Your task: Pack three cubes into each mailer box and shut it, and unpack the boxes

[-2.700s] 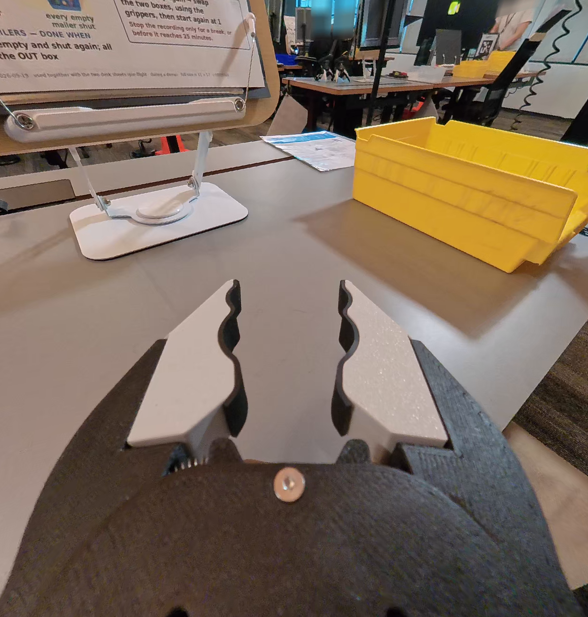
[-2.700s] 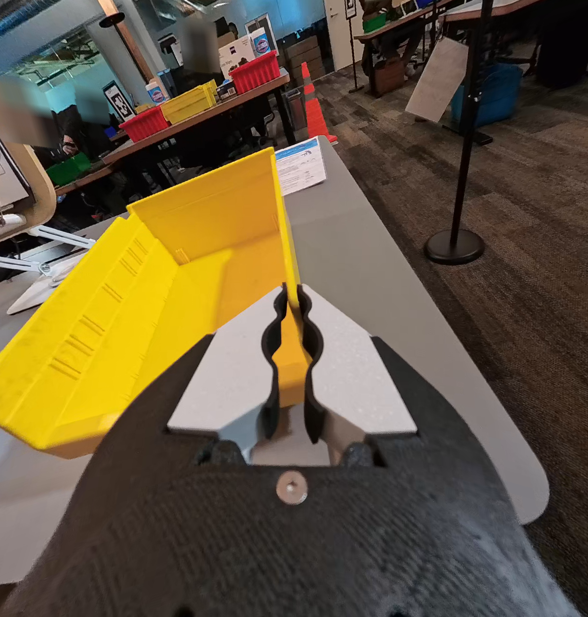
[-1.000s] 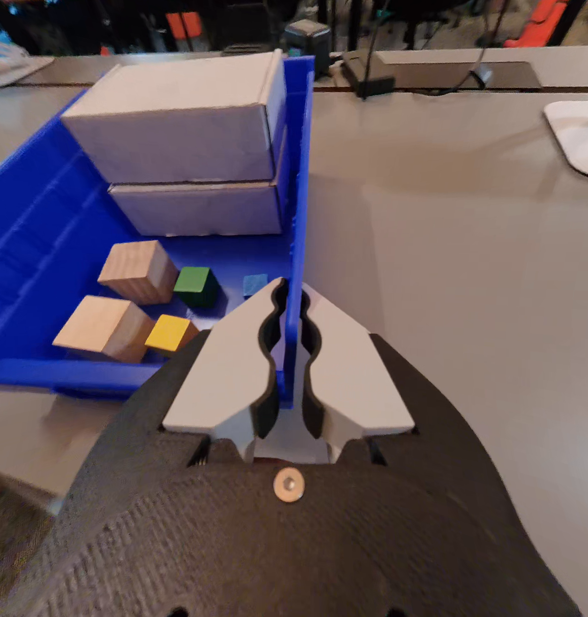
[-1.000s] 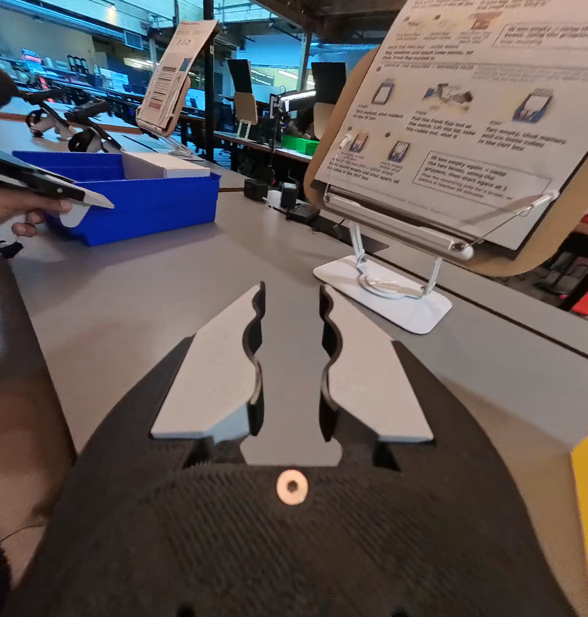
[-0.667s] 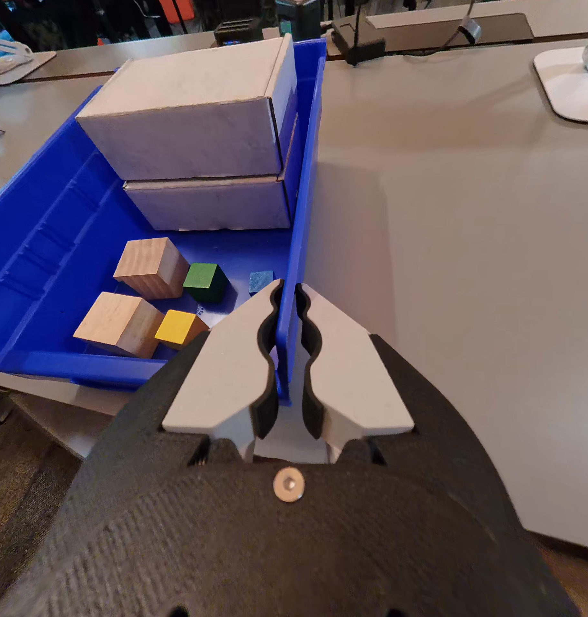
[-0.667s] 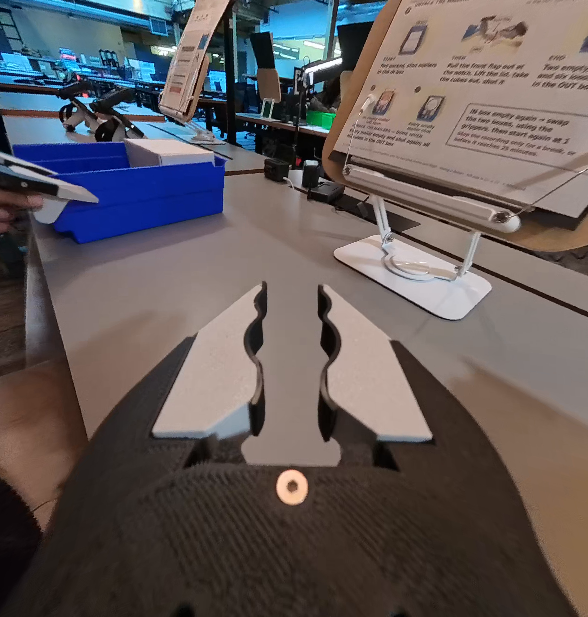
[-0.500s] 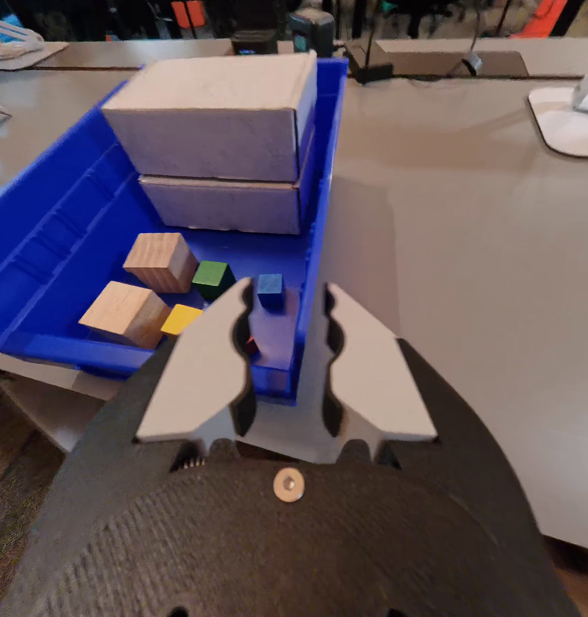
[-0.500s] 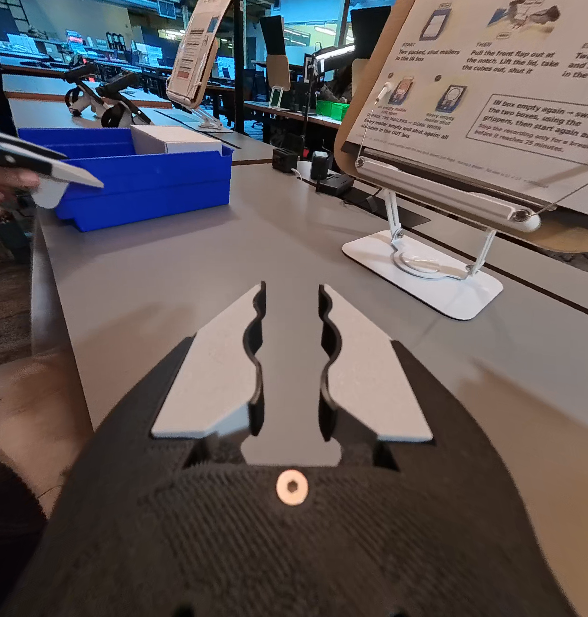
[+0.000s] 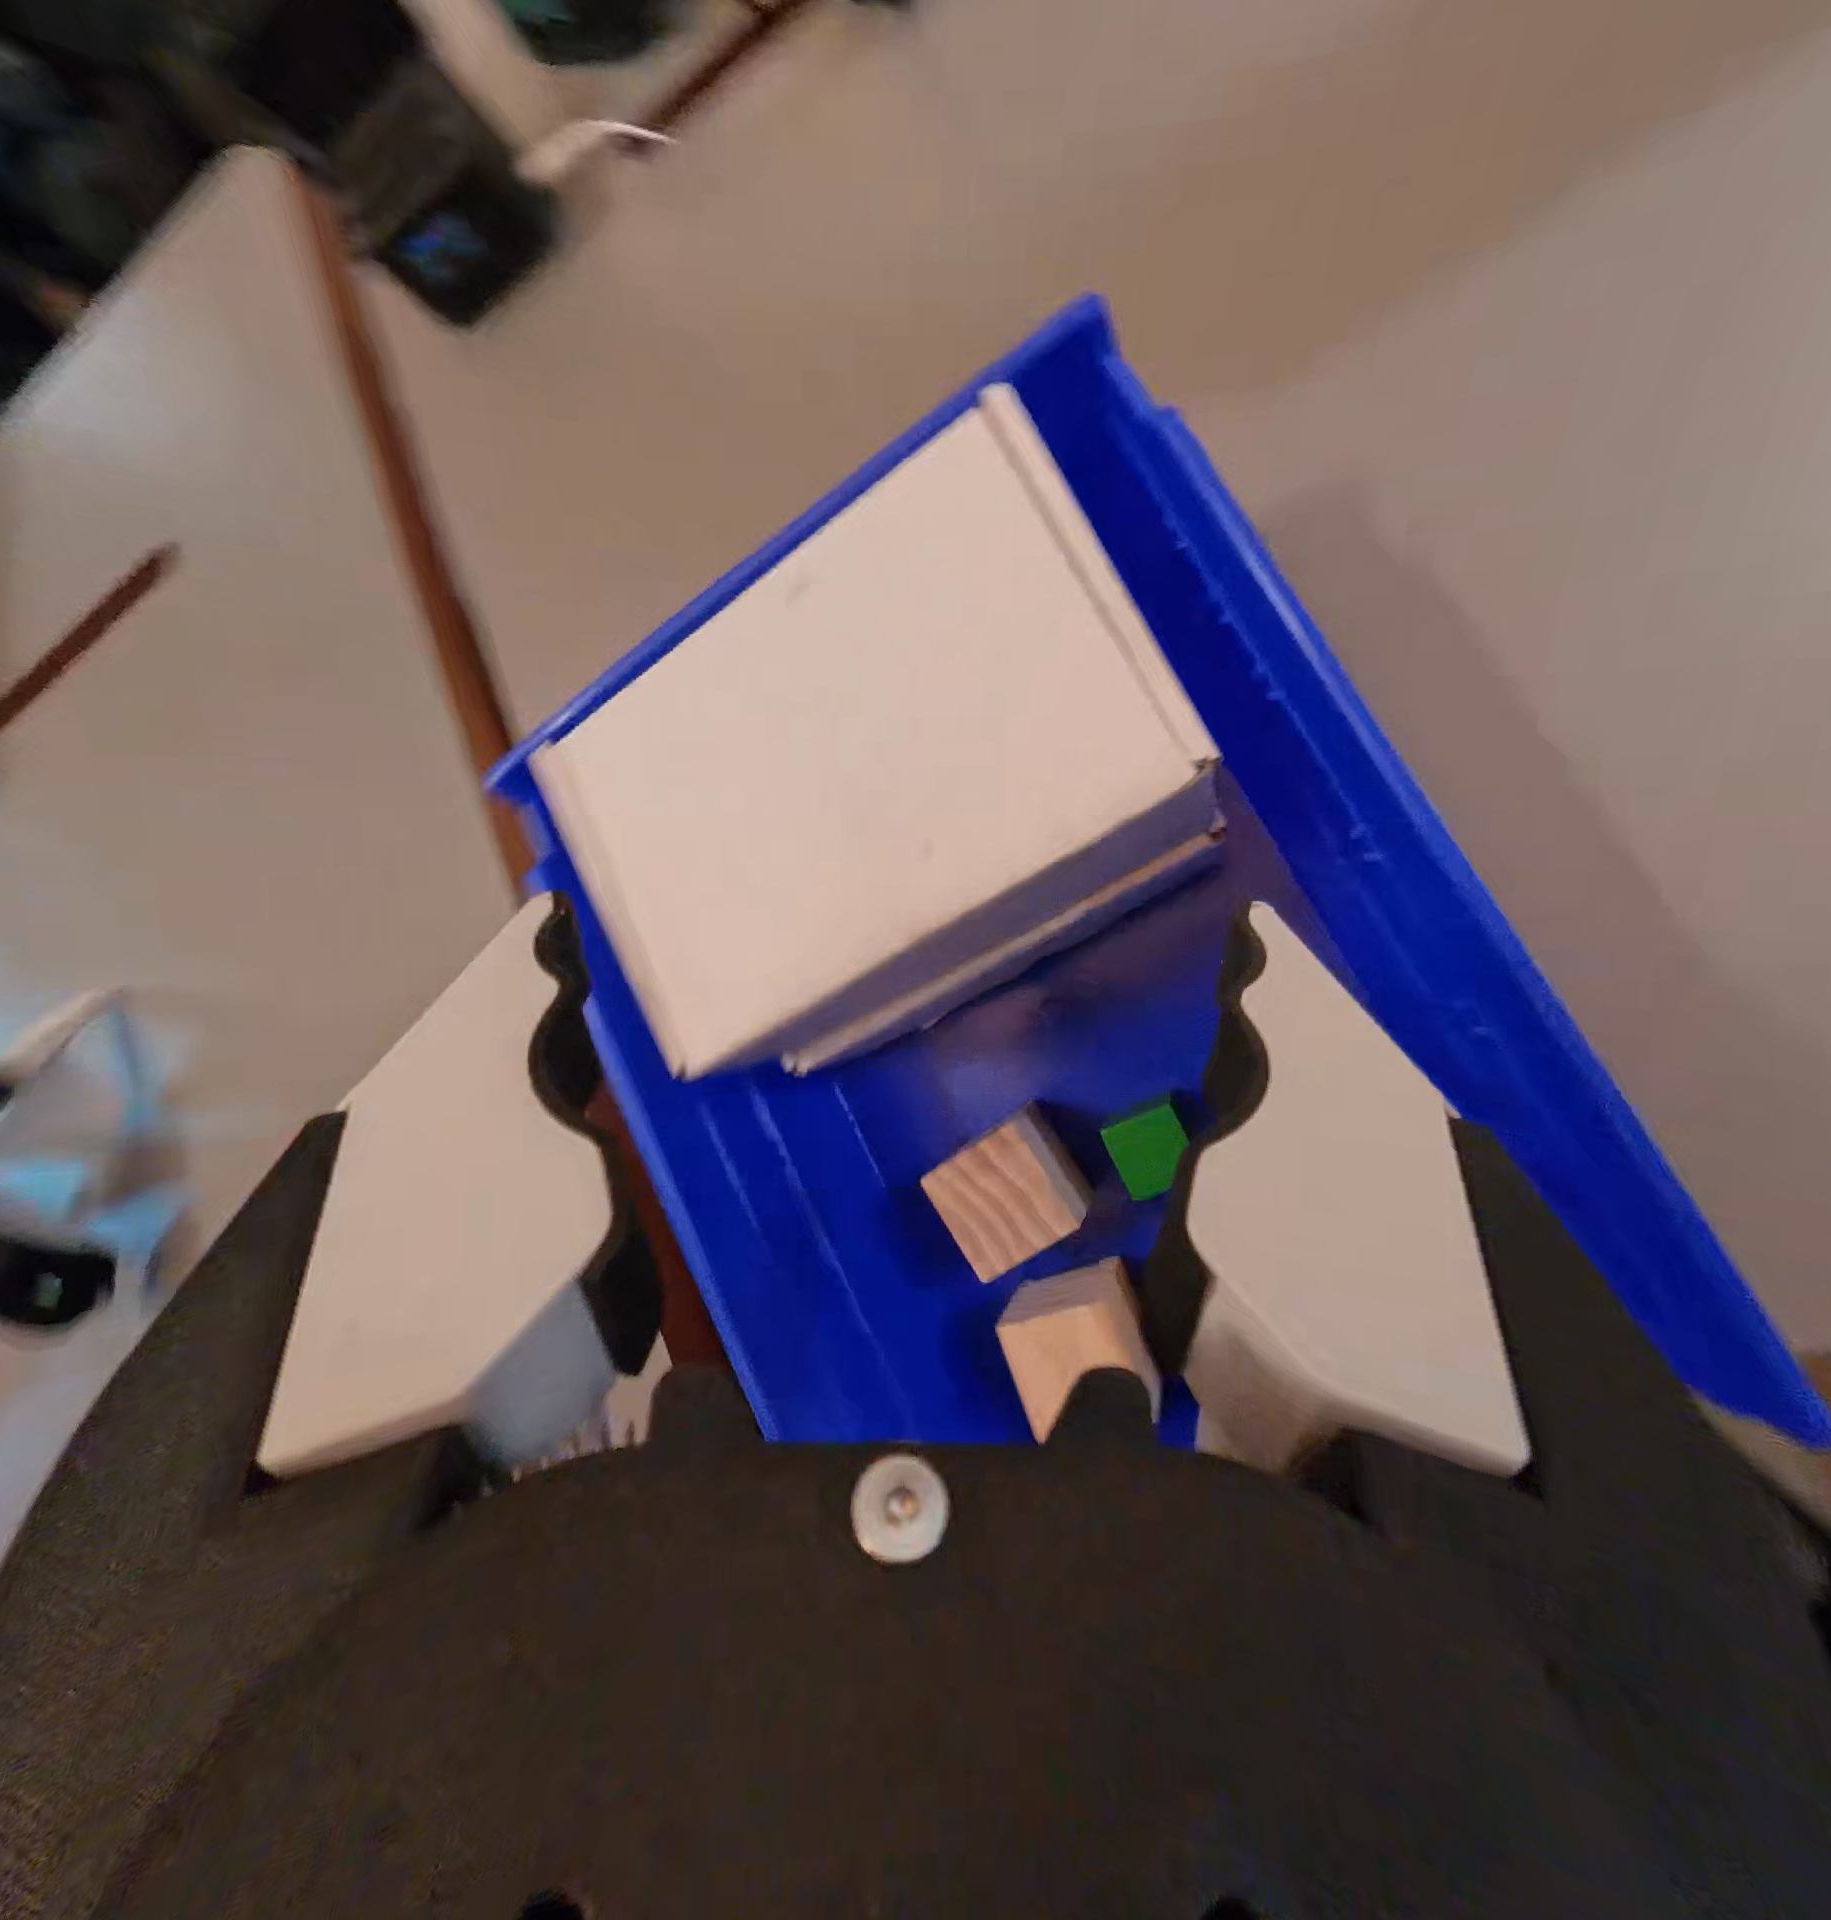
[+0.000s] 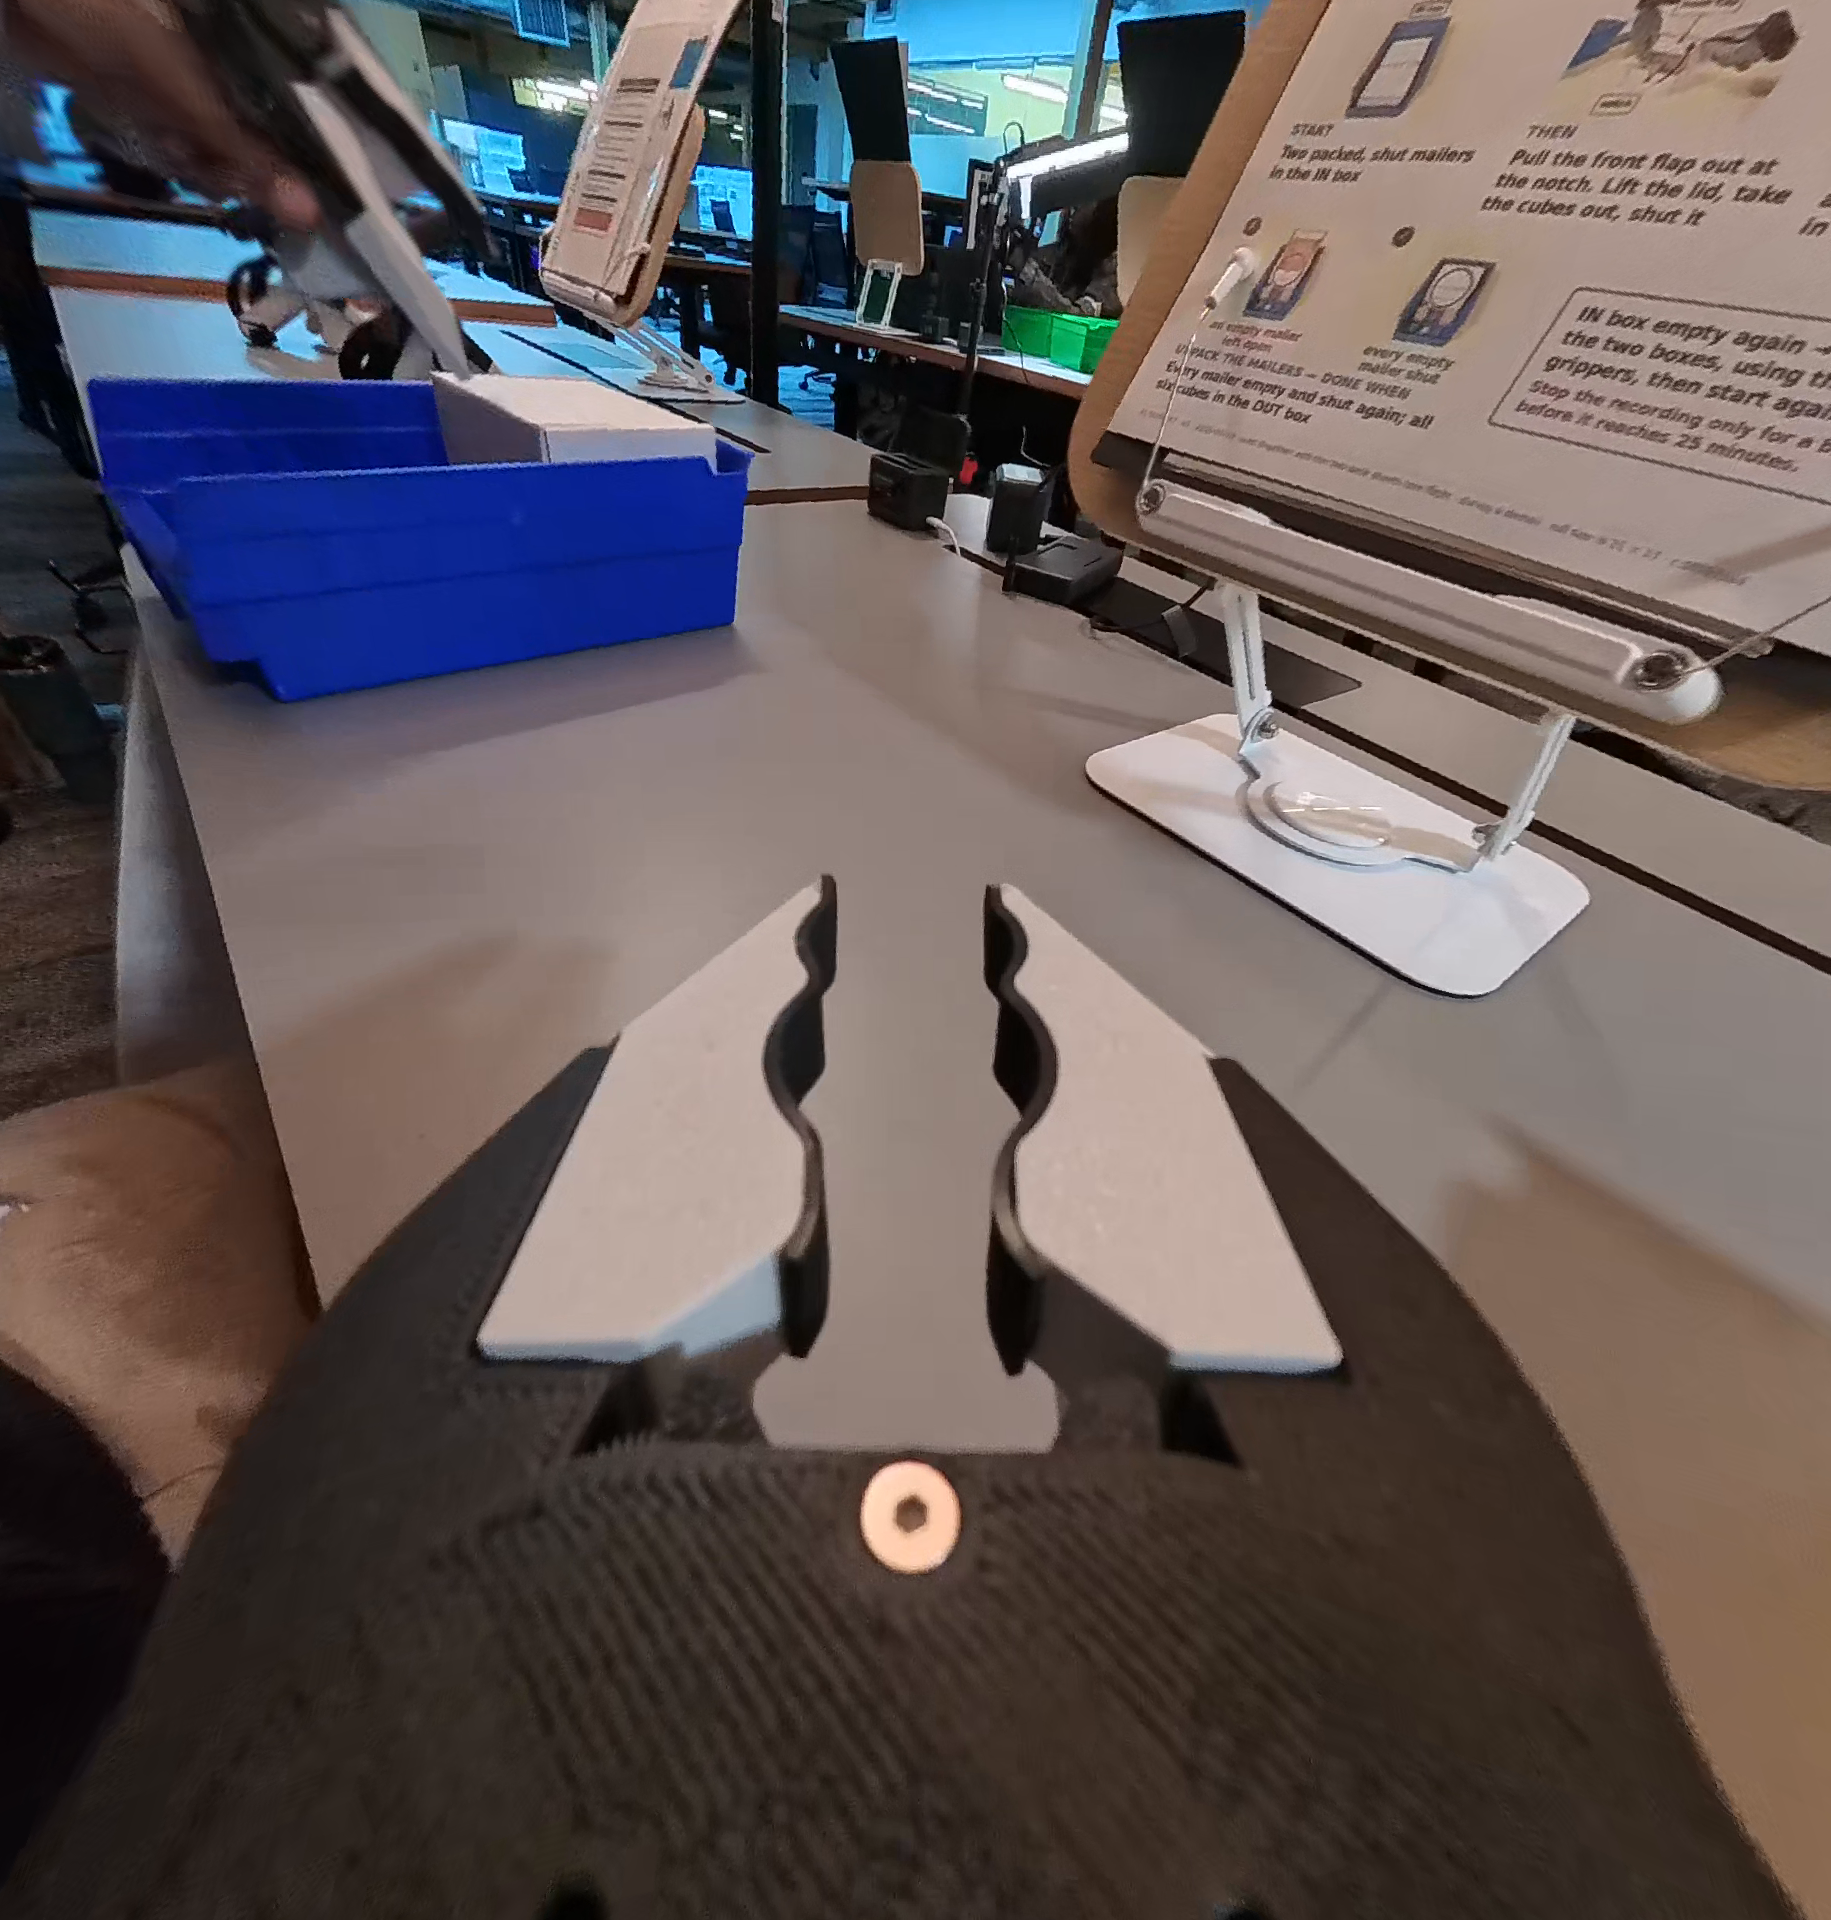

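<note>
The left hand-held gripper has let go of the blue bin wall and now hangs spread wide above it, so packing can start. Inside sit two stacked white mailer boxes, wooden cubes and a green cube. The right hand-held gripper stays a little apart over the counter, holding nothing.

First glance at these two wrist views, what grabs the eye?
The blue bin fills the left wrist view, with stacked white mailer boxes at its far end and two wooden cubes and a green cube nearer. The left gripper hangs wide open over it. The right gripper is open over bare grey table, beside a white document stand.
</note>
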Tool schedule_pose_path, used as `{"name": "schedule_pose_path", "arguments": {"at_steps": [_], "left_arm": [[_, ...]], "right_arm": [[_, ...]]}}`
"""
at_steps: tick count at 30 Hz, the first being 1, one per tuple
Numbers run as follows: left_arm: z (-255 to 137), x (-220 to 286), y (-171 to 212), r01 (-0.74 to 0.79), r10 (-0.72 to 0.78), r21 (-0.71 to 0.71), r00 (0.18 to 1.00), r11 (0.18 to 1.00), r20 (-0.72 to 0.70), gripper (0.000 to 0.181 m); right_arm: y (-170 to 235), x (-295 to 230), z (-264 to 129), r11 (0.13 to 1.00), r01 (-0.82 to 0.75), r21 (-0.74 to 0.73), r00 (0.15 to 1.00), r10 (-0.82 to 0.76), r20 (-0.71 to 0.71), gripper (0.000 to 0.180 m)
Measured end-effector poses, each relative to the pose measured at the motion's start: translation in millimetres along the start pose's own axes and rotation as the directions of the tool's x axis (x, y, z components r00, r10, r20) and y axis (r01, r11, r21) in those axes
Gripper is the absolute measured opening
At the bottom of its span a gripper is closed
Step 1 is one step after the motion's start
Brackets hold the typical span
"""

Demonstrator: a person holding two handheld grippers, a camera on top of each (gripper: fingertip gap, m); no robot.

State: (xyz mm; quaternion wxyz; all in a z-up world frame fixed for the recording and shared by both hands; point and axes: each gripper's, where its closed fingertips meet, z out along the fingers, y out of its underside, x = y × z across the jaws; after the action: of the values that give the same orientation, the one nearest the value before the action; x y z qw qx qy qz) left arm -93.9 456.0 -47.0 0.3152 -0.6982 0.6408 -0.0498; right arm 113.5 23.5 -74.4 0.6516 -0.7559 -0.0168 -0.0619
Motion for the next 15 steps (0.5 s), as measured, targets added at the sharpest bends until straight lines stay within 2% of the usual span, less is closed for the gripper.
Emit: {"name": "schedule_pose_path", "arguments": {"at_steps": [2,5,11,15], "left_arm": [[23,6,-4,-0.131,0.119,-0.099,0.986,0.986,-0.114,0.119],[51,7,-6,-0.322,0.29,-0.221,0.943,0.921,-0.164,0.12],[77,21,-14,-0.542,0.487,-0.23,0.835,0.808,-0.255,0.125],[81,21,-7,-0.585,0.525,-0.227,0.805,0.778,-0.275,0.124]], "right_arm": [[3,-2,0,0.999,0.034,-0.017,0.999,-0.034,-0.011,0.026],[12,-5,1,0.995,0.084,-0.061,0.996,-0.085,-0.019,0.025],[30,-14,2,0.985,0.118,-0.123,0.993,-0.12,-0.01,0.024],[36,-12,0,0.987,0.088,-0.134,0.996,-0.09,-0.014,0.024]]}}
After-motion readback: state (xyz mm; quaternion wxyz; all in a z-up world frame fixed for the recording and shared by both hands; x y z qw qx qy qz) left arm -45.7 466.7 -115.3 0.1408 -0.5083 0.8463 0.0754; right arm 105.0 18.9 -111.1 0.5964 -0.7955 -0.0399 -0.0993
